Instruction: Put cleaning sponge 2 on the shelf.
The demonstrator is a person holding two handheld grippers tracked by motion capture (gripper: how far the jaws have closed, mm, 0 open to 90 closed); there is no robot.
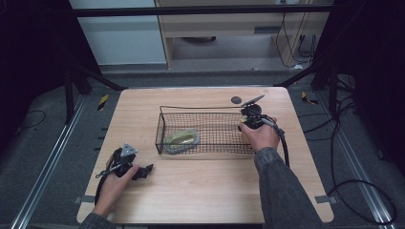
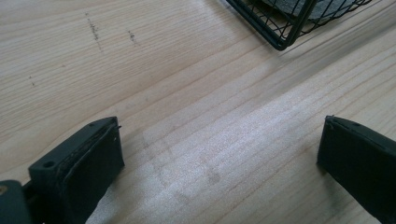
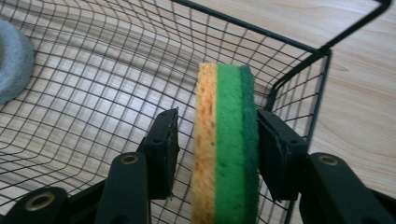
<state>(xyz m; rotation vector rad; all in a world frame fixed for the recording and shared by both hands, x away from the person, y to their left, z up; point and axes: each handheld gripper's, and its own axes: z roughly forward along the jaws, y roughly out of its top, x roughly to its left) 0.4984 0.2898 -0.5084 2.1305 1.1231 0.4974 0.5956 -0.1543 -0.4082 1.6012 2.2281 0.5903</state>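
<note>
Standing on edge in the wire basket (image 3: 299,70), a yellow-green sponge (image 3: 226,154) sits between the released right tool (image 3: 217,149).

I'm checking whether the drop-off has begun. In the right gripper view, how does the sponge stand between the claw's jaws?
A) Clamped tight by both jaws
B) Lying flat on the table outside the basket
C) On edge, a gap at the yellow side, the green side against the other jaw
C: the sponge stands on edge inside the wire basket, with a visible gap between its yellow face and the right claw's nearer jaw.
</note>
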